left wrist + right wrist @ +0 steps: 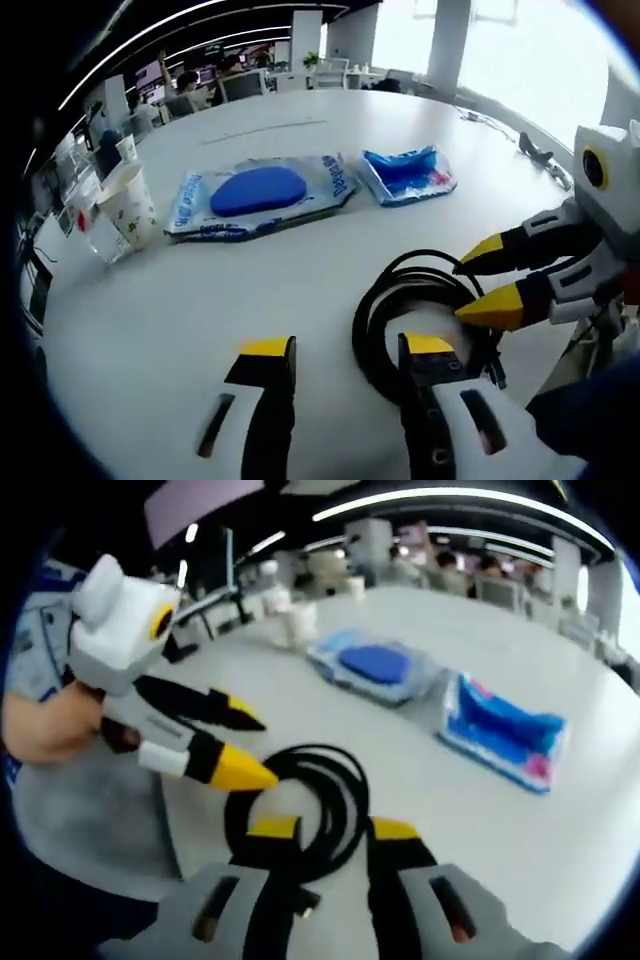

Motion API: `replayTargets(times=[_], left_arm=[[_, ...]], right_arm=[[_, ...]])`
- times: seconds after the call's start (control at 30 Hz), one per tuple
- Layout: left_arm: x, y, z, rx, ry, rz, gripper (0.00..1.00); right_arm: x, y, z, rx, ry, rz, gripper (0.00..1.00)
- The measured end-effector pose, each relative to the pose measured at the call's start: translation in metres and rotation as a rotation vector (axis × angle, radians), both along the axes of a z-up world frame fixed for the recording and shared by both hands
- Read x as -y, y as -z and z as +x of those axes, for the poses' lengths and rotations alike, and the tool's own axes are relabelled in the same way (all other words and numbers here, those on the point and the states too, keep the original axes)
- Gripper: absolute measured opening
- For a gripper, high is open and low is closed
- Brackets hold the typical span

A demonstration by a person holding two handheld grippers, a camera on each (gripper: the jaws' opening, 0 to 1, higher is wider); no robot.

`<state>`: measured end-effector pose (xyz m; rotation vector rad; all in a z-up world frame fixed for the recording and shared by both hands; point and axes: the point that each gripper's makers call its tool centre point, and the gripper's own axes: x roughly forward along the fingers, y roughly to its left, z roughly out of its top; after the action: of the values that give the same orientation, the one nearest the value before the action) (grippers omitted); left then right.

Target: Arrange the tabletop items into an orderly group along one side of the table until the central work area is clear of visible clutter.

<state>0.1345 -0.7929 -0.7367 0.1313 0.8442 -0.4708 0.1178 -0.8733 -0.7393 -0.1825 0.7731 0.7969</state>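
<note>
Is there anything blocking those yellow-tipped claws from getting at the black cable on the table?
Nothing visible does. The coiled black cable lies on bare table right at the tips of both hand-held grippers: the left and the right. The blue packets and paper cups sit farther back, away from the cable.

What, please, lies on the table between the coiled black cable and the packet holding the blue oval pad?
Only bare white table separates the coiled black cable from the blue-pad packet, as the left gripper view shows.
</note>
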Motion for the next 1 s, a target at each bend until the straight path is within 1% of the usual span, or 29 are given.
replayTargets(times=[0.03, 0.07, 0.1, 0.13, 0.17, 0.23, 0.27, 0.3, 0.33, 0.37, 0.47, 0.53, 0.57, 0.63, 0.67, 0.7, 0.73, 0.8, 0.83, 0.9, 0.93, 1.0], left_arm=[[0.002, 0.002, -0.001, -0.006, 0.018, 0.011, 0.32], [0.005, 0.006, -0.005, -0.025, 0.046, 0.022, 0.28], [0.007, 0.009, -0.008, -0.043, 0.055, 0.019, 0.19], [0.014, 0.006, -0.004, -0.005, 0.095, -0.004, 0.14], [0.01, 0.008, -0.008, -0.038, 0.053, 0.013, 0.14], [0.01, 0.007, -0.004, -0.028, 0.057, 0.012, 0.14], [0.011, 0.007, -0.003, -0.04, 0.041, -0.006, 0.12], [0.015, 0.007, -0.006, -0.062, 0.039, -0.036, 0.08], [0.012, 0.006, -0.006, -0.064, 0.026, -0.02, 0.07], [0.015, 0.003, -0.007, -0.052, 0.033, -0.024, 0.07], [0.022, -0.007, -0.003, -0.033, 0.02, -0.054, 0.06], [0.03, -0.009, 0.0, -0.035, 0.013, -0.08, 0.06], [0.038, -0.009, 0.002, -0.049, 0.011, -0.106, 0.06], [0.048, -0.01, 0.006, -0.04, 0.021, -0.116, 0.06], [0.056, -0.012, 0.011, -0.028, 0.024, -0.131, 0.06], [0.059, -0.013, 0.013, -0.022, 0.023, -0.137, 0.06], [0.068, -0.017, 0.019, -0.004, 0.024, -0.155, 0.06], [0.081, -0.022, 0.028, 0.007, 0.033, -0.166, 0.04], [0.087, -0.026, 0.032, 0.019, 0.038, -0.182, 0.04], [0.097, -0.03, 0.037, 0.017, 0.04, -0.21, 0.04], [0.102, -0.032, 0.04, 0.02, 0.042, -0.217, 0.04], [0.107, -0.031, 0.043, 0.025, 0.052, -0.213, 0.04]], right_arm=[[0.001, -0.001, 0.001, 0.031, -0.014, -0.014, 0.18], [0.004, -0.001, 0.002, 0.04, -0.014, -0.032, 0.13], [0.003, -0.002, 0.002, 0.013, 0.0, -0.019, 0.1], [0.004, -0.001, 0.002, -0.027, 0.044, 0.001, 0.08], [0.006, -0.001, 0.005, -0.034, 0.045, -0.002, 0.06], [0.005, -0.002, 0.005, -0.015, 0.026, -0.021, 0.04], [0.005, -0.003, 0.006, -0.011, 0.029, -0.019, 0.02], [0.0, -0.01, 0.008, -0.014, 0.071, 0.047, 0.0], [0.004, -0.011, 0.009, -0.017, 0.095, 0.035, 0.0], [0.006, -0.016, 0.011, 0.006, 0.075, 0.028, 0.0], [0.014, -0.02, 0.013, 0.018, 0.081, 0.02, 0.0], [0.022, -0.023, 0.015, 0.031, 0.095, 0.017, 0.0], [0.025, -0.025, 0.016, 0.04, 0.101, 0.01, 0.0], [0.038, -0.029, 0.021, 0.058, 0.127, -0.004, 0.0], [0.047, -0.031, 0.026, 0.065, 0.154, -0.002, 0.0], [0.052, -0.033, 0.029, 0.073, 0.17, -0.002, 0.0], [0.061, -0.036, 0.032, 0.086, 0.186, -0.009, 0.0], [0.075, -0.038, 0.038, 0.097, 0.212, -0.015, 0.0], [0.081, -0.038, 0.041, 0.1, 0.229, -0.02, 0.0], [0.092, -0.041, 0.048, 0.111, 0.252, -0.022, 0.0], [0.093, -0.042, 0.049, 0.115, 0.255, -0.023, 0.0], [0.099, -0.043, 0.055, 0.124, 0.263, -0.032, 0.0]])
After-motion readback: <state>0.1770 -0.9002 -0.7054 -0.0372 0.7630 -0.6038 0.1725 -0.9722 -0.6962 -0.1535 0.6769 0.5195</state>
